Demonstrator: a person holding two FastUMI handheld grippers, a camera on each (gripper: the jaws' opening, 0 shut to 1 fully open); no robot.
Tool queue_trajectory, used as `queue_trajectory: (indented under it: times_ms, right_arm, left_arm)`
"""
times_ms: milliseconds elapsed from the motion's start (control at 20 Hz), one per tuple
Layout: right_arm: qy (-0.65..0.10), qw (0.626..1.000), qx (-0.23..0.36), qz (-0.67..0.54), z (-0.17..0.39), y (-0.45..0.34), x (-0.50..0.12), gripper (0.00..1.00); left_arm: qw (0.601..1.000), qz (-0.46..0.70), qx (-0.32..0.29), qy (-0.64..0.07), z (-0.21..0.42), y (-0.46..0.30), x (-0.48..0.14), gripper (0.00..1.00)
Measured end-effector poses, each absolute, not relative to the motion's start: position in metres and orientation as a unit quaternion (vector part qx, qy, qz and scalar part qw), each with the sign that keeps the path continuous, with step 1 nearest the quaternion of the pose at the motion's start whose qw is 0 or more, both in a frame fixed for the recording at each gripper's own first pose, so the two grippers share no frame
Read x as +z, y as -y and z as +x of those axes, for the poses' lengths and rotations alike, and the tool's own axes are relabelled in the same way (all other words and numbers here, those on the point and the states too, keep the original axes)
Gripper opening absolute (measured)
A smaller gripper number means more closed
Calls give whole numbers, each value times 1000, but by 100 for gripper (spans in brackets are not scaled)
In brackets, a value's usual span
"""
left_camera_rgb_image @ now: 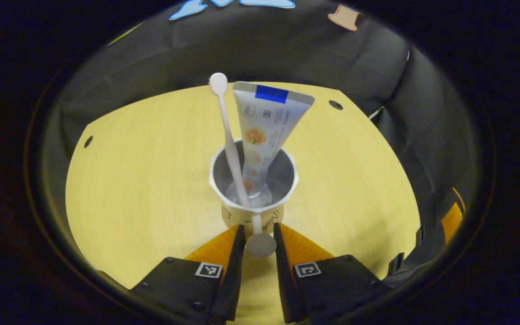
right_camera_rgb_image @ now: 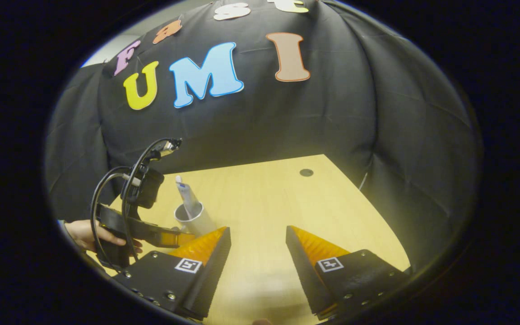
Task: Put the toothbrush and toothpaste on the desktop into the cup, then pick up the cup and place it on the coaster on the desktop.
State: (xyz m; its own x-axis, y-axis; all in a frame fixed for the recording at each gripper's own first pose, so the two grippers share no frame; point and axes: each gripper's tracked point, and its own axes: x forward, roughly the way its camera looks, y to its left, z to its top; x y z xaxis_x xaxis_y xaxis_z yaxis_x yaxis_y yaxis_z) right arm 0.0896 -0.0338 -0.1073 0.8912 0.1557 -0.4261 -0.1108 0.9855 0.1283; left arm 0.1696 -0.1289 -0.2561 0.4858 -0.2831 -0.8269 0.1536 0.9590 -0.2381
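Note:
A white cup (left_camera_rgb_image: pixel 282 174) stands in the middle of the left gripper view, with a pale pink toothbrush (left_camera_rgb_image: pixel 228 135) and a silver toothpaste tube (left_camera_rgb_image: pixel 264 122) upright inside it. My left gripper (left_camera_rgb_image: pixel 260 228) is closed narrowly on the cup's handle (left_camera_rgb_image: pixel 261 245), one finger pressing each side. Whether the cup rests on the table, I cannot tell. The right gripper view has the cup (right_camera_rgb_image: pixel 194 216) at left, with the left gripper (right_camera_rgb_image: pixel 169 237) and a hand (right_camera_rgb_image: pixel 86 234) beside it. My right gripper (right_camera_rgb_image: pixel 257 230) hangs open over bare wood.
The yellow wooden table (left_camera_rgb_image: pixel 142 180) has small dark holes near its far corners (left_camera_rgb_image: pixel 335 104) (right_camera_rgb_image: pixel 306 172). Black cloth walls close it in at the back and right. Open tabletop (right_camera_rgb_image: pixel 260 198) lies right of the cup.

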Motion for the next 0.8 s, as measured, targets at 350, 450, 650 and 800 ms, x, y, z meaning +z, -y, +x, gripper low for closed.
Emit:
queue_trajectory:
  times_ms: [350,450,650,800]
  right_arm:
    - [-204,975,81,35,85,19,-90,78]
    - [-197,976,86,31,82,13,-83,78]
    - [-181,979,96,24,78,1,-69,77]
    - [-162,981,105,15,74,-9,-55,78]
  left_arm:
    - [864,-89,-146,-473,150,134,-233,82]
    - [868,-89,-145,-466,144,130,-225,89]
    - [879,-93,-142,-445,128,119,-203,97]
    - [893,-96,-137,-417,116,109,-180,93]
